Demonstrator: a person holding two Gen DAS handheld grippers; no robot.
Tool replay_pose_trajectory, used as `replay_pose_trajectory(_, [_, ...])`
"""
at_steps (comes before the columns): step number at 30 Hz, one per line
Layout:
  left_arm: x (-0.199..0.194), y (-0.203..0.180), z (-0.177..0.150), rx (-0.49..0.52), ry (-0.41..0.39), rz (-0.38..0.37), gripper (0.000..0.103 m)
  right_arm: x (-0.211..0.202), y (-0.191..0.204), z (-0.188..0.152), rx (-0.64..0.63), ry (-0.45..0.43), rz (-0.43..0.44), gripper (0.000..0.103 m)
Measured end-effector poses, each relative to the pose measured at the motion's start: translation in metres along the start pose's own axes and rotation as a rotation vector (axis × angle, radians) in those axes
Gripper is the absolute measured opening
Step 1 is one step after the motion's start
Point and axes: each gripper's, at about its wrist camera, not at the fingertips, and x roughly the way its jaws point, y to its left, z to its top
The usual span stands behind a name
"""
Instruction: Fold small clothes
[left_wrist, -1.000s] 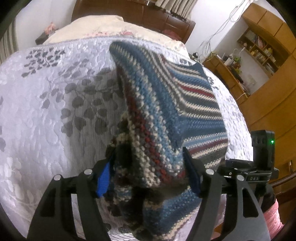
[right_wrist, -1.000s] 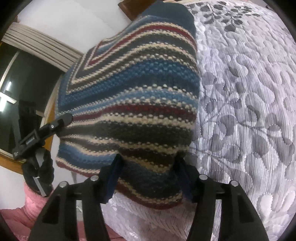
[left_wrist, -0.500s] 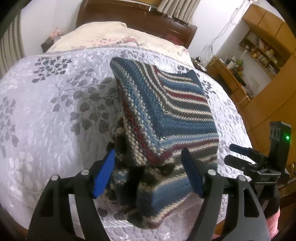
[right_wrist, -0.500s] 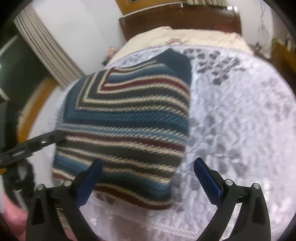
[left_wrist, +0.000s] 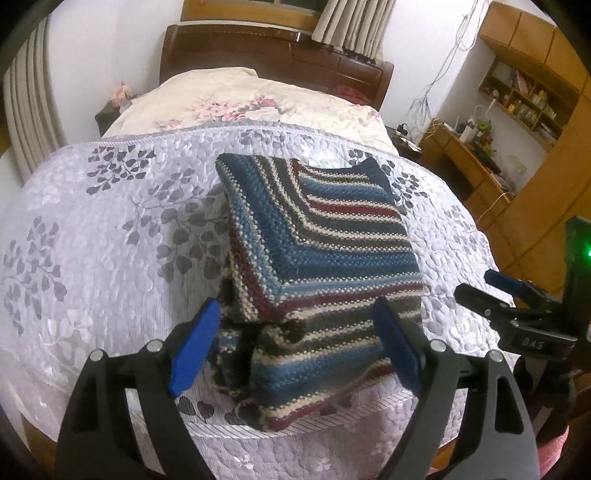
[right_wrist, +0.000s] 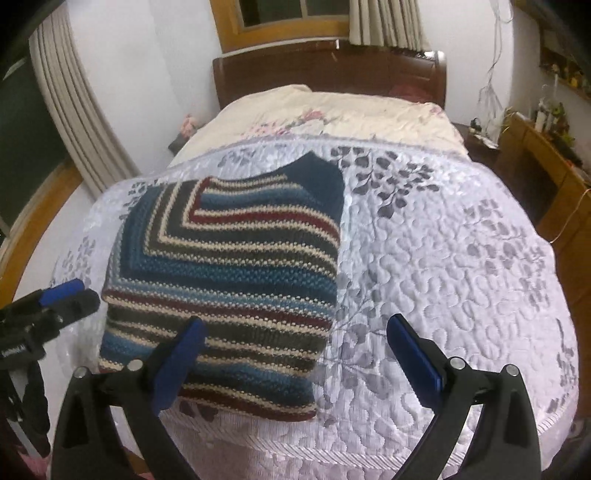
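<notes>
Knitwear, a folded striped sweater (left_wrist: 317, 236), lay on the quilted bedspread (left_wrist: 110, 236) near the bed's foot edge. The left gripper (left_wrist: 295, 343) and right gripper (right_wrist: 295, 350) hung above that edge, jaws spread, holding nothing, clear of the sweater.

I am looking at a knitted garment (left_wrist: 321, 240) striped in blue, dark red, cream and grey-black, the stripes bending at an angle. Under it, a pale lilac quilt (left_wrist: 92, 258) is showing grey leaf prints. My grippers' pads (right_wrist: 177, 365) are showing bright blue on black frames. Beyond, a cream bedspread (right_wrist: 332, 110) is showing pink flowers against a dark brown headboard (right_wrist: 332, 77).
</notes>
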Motion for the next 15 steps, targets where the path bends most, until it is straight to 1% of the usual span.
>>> replay_pose_trajectory(4, [0.002, -0.006, -0.002, 0.012, 0.008, 0.019, 0.084, -0.008, 0.003, 0.0, -0.015, -0.025, -0.06, 0.099])
replay_pose_trajectory(10, [0.003, -0.011, -0.008, 0.014, 0.022, 0.035, 0.084, -0.016, 0.005, -0.001, -0.007, -0.04, -0.032, 0.099])
replay_pose_trajectory(15, [0.001, -0.015, -0.012, 0.022, 0.027, 0.05, 0.084, -0.017, 0.007, -0.007, 0.003, -0.027, -0.02, 0.099])
